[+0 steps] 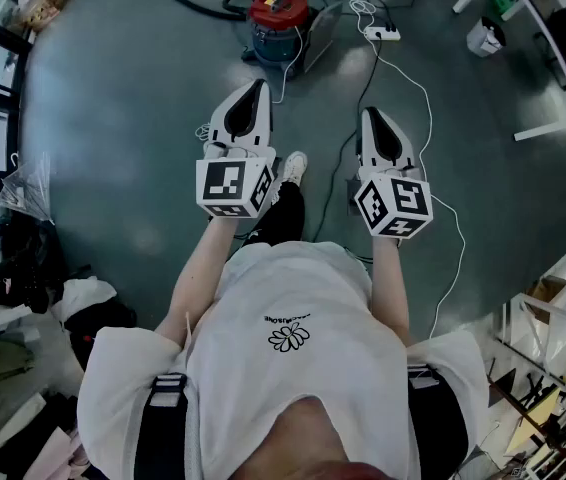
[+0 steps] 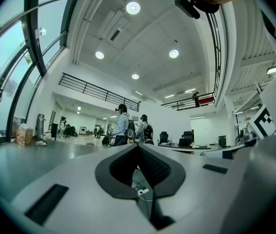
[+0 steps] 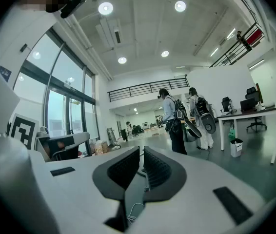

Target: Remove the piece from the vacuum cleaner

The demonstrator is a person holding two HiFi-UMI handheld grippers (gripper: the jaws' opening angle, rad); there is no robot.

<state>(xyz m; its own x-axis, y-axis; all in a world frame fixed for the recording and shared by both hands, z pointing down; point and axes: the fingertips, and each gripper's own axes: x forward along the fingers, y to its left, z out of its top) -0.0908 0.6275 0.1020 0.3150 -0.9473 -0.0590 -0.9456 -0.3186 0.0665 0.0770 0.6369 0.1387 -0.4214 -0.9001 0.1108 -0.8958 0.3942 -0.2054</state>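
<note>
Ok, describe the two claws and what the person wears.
Left claw and right claw: white tapered shells, black ribbed pads, each backed by a cube of black-and-white square markers. The person wears a white short-sleeved T-shirt with a small flower print.

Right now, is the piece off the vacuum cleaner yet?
Nothing looks done yet. The vacuum cleaner stands on the floor ahead, untouched. The left gripper and right gripper are shut and empty. To do: reaching it and taking the piece off.
</note>
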